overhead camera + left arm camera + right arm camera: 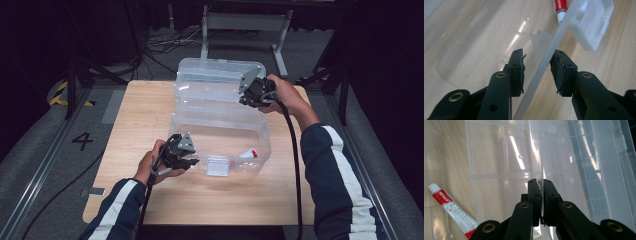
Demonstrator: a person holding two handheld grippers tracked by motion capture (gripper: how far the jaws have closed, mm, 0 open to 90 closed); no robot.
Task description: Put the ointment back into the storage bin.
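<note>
A clear plastic box (220,137) stands on the wooden table with its clear lid (215,75) raised at the back. Inside near the front lies a red-and-white tube (248,154), also seen as the tube (560,8) and the tube (451,210). My left gripper (194,161) is at the box's front left corner. In the left gripper view the left gripper (537,58) is open, its jaws astride the box rim (544,72) with gaps on both sides. My right gripper (246,99) is at the lid's right edge; the right gripper (541,182) is shut on that thin clear lid edge (541,165).
A clear latch flap (591,25) hangs on the box's front wall, the same latch (218,166) above bare table. Cables trail from both grippers toward the near edge. A metal frame (245,22) and floor cables lie beyond the far edge.
</note>
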